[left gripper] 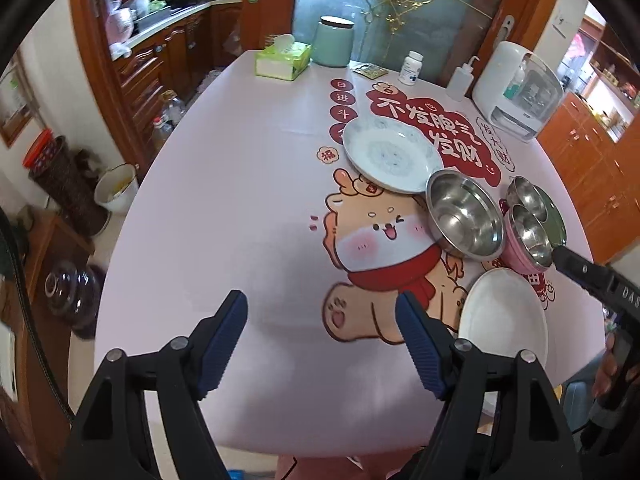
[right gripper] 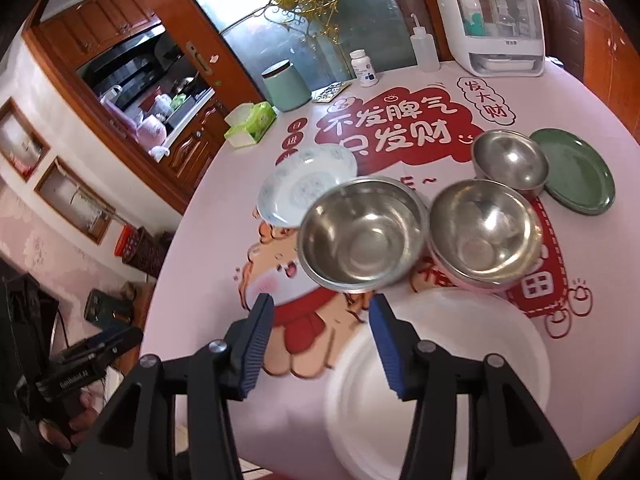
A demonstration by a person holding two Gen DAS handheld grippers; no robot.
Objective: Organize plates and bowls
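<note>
Plates and bowls sit grouped on the right half of a round table point(left gripper: 224, 184) under a pink cartoon-print cloth.

Left wrist view: the left gripper point(left gripper: 322, 340) hangs over bare cloth near the table's near edge, its blue-padded jaws well apart with nothing between them. Beyond it to the right lies a patterned plate point(left gripper: 390, 156); just beside that stands a steel bowl point(left gripper: 466, 220). Further right, a pink bowl point(left gripper: 524, 246) with a steel inside sits in front of a small steel bowl point(left gripper: 528, 196), with a green plate point(left gripper: 557, 216) showing behind them. A white plate point(left gripper: 502, 316) lies nearest the edge. The right gripper's black body enters from the right, a hand point(left gripper: 608, 368) on its handle. At the far side stand a tissue box point(left gripper: 283, 62), a green canister point(left gripper: 333, 42), a pill bottle point(left gripper: 411, 68), a squeeze bottle point(left gripper: 461, 80) and a white appliance point(left gripper: 516, 88).

Right wrist view: the right gripper point(right gripper: 322, 336) hovers above the near edge of the white plate point(right gripper: 460, 360), jaws apart and empty. Just ahead stand the steel bowl point(right gripper: 362, 236) and, beside it, the pink bowl point(right gripper: 482, 236); whether they touch I cannot tell. The patterned plate point(right gripper: 304, 184) lies behind the steel bowl on the left. The small steel bowl point(right gripper: 510, 164) stands behind the pink bowl, overlapping the rim of the green plate point(right gripper: 578, 172). At lower left a hand point(right gripper: 76, 420) grips the left gripper's handle.
</note>
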